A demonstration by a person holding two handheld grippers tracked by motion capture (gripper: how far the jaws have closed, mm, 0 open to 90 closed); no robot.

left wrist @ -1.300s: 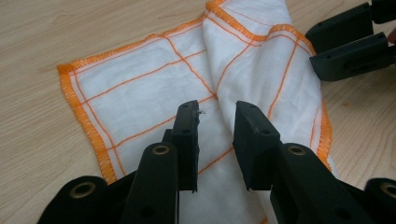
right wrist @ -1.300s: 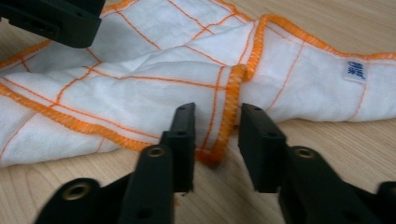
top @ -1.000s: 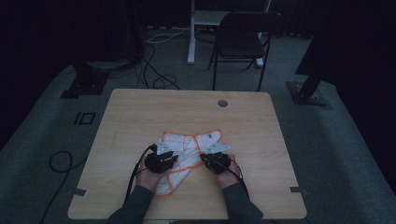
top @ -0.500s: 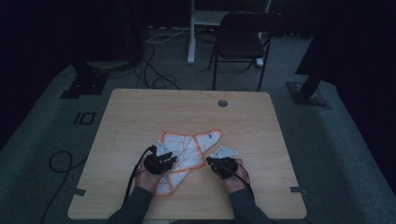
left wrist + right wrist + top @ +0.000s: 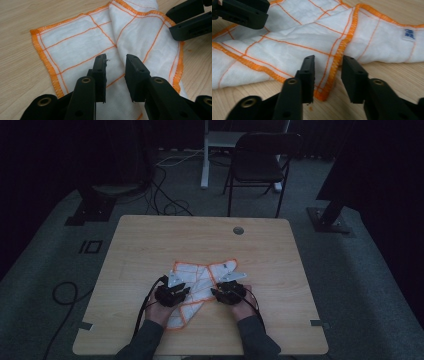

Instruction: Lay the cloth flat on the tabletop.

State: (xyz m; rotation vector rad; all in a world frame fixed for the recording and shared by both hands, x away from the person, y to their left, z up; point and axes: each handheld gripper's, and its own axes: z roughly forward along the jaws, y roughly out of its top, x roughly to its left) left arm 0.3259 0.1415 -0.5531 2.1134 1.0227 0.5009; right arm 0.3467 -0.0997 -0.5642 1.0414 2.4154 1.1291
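White cloth point(image 5: 294, 42) lies between the right gripper's point(image 5: 327, 75) just-opened jaws.

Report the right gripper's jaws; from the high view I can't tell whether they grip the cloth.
Observer: The right gripper has just been opening. Its jaws stand apart, with the orange-hemmed corner of the cloth between them, unpinched.
Operator: Now give me the left one.
Observer: The left gripper is open too, with its jaws apart over a fold in the cloth and its pads not pressing it.
Operator: Name any marking on the cloth.
Observer: A small white label with blue print sits near one hem.
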